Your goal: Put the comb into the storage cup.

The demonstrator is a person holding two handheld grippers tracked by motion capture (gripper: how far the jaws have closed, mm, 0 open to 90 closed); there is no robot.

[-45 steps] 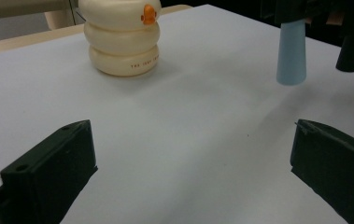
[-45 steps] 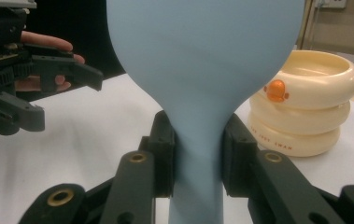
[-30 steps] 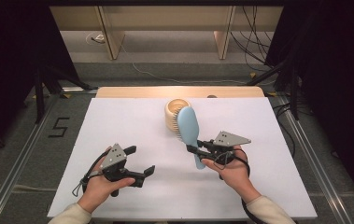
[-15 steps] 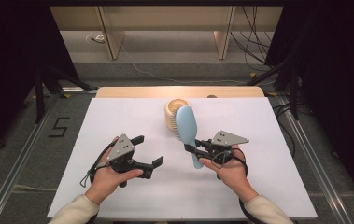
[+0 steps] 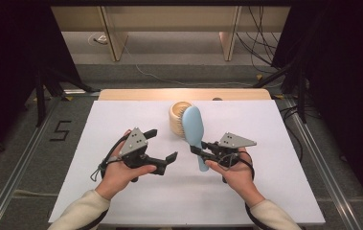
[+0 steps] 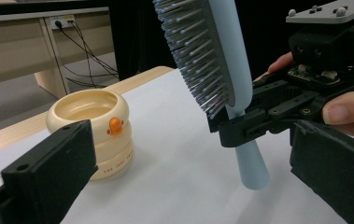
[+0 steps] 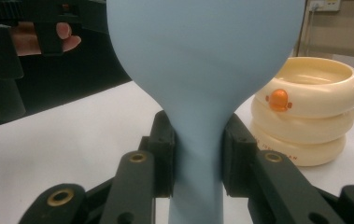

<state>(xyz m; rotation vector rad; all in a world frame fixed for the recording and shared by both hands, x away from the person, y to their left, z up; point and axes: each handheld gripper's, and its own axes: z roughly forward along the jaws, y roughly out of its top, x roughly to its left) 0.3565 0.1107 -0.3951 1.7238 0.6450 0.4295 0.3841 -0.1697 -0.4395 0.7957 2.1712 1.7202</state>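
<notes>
High view. Right gripper (image 5: 199, 147): jaws clamped on the neck of a light blue hairbrush (image 5: 193, 129), held above the white table (image 5: 275, 182) right of centre. Brush head points away from the person, toward the far edge; handle end points back toward the person. Left gripper (image 5: 162, 146): jaws spread wide, holding nothing, near the brush but apart from it, pointing toward it. Cream ringed cup (image 5: 177, 115): stands on the table beyond the brush, its right part hidden behind the brush head. Both hands come in from the near edge in pale sleeves.

Left gripper view. Own two black jaws stand far apart at the bottom corners, nothing between them but bare table. Hairbrush (image 6: 212, 56): bristles face this camera, head up, handle down. Right gripper (image 6: 240, 126): closed on the brush just below the bristle pad, a thumb resting on its body. Cup (image 6: 93, 133): upright to the left, three stacked rings with an orange button on the front, well apart from the brush.

Right gripper view. Jaws pressed against both sides of the narrow neck of the hairbrush (image 7: 202, 74), whose smooth back blocks most of the scene. Cup (image 7: 305, 112): behind, to the right. Left gripper: dark at upper left, jaw state cannot be told here.
</notes>
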